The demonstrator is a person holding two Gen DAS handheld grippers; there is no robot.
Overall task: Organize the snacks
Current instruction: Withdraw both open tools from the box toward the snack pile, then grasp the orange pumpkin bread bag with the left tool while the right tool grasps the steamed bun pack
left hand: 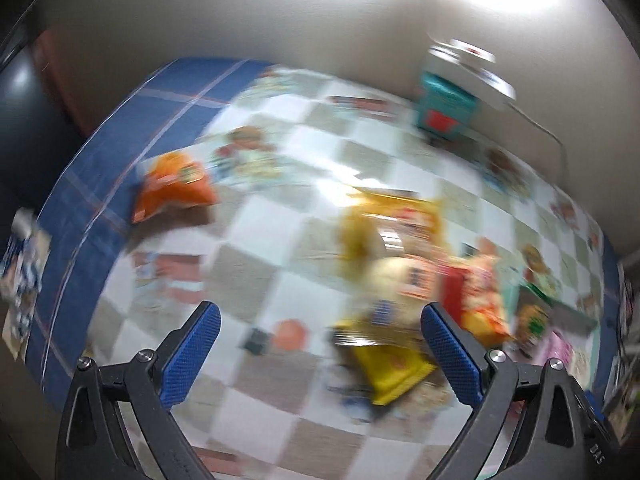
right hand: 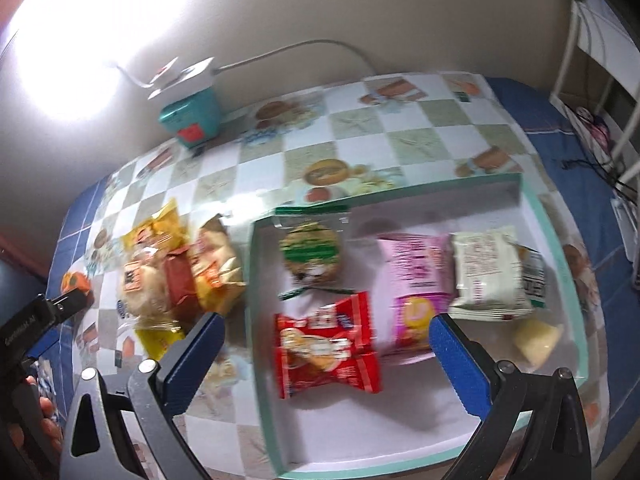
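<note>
A white tray with a teal rim [right hand: 560, 240] lies on the checkered table and holds a red snack pack [right hand: 326, 352], a green round cookie pack [right hand: 312, 258], a pink pack [right hand: 416, 276], a white pack [right hand: 490, 270] and a pale yellow piece [right hand: 538, 340]. My right gripper [right hand: 326, 354] is open, above the red pack. A pile of yellow and orange snack packs [right hand: 180, 276] lies left of the tray; it also shows, blurred, in the left wrist view [left hand: 400, 272]. An orange bag [left hand: 174, 186] lies apart at the far left. My left gripper [left hand: 320, 354] is open and empty above the table.
A teal box [right hand: 192, 114] with a white device and cable on top stands at the back by the wall. A blue cloth [left hand: 100, 160] covers the table's left side. A white rack [right hand: 592, 60] stands at the far right. The left gripper's body [right hand: 44, 320] shows at the right wrist view's left edge.
</note>
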